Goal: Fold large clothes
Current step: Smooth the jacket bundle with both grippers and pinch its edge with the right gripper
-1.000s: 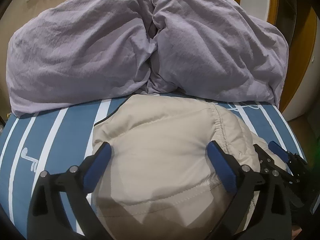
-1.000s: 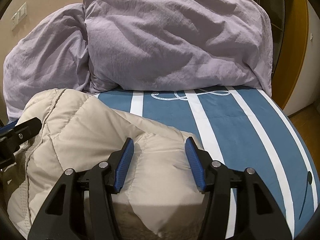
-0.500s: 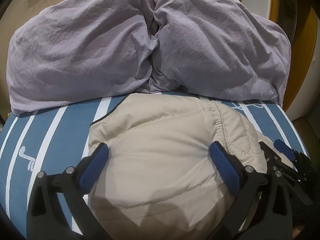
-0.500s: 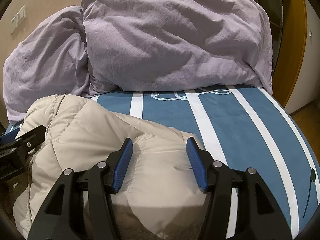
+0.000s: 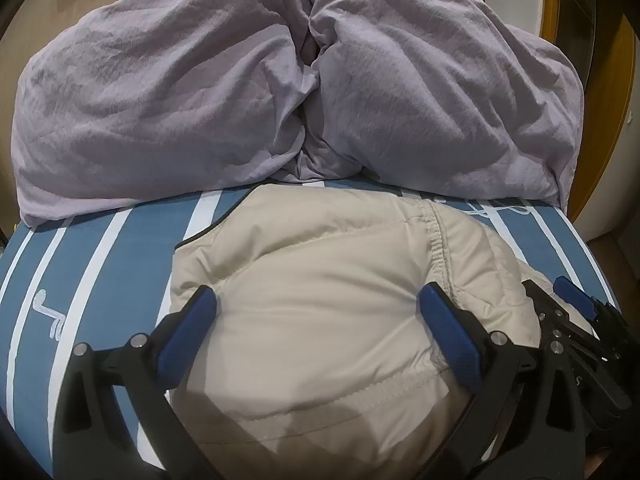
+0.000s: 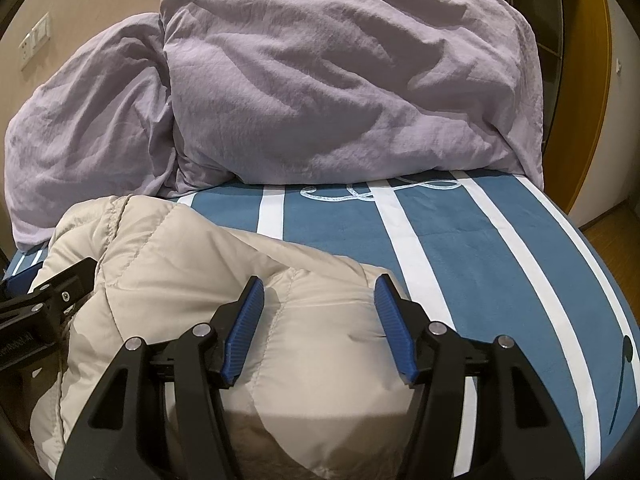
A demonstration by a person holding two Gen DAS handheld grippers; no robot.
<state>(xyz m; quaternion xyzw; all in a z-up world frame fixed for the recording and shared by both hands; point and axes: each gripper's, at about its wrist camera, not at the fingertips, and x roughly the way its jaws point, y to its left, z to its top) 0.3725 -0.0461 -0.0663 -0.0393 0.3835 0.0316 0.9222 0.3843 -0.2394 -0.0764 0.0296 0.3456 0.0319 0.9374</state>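
Beige puffer jacket [image 5: 328, 300] bundled on striped blue bed sheet [image 6: 500, 248] below lilac duvet [image 5: 200, 92]; left tongs [image 5: 316, 312] and right tongs [image 6: 318, 312] both spread wide over it, gripping nothing.

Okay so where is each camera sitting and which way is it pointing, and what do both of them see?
Left wrist: on the left gripper, facing forward over the beige puffer jacket toward the lilac duvet; its own blue-padded fingers gape wide, and the right gripper shows at the right edge.
Right wrist: on the right gripper, over the jacket's right part, facing the same way; its open fingers show, the left gripper at left.
Shared: jacket, duvet, blue-and-white striped bedsheet.
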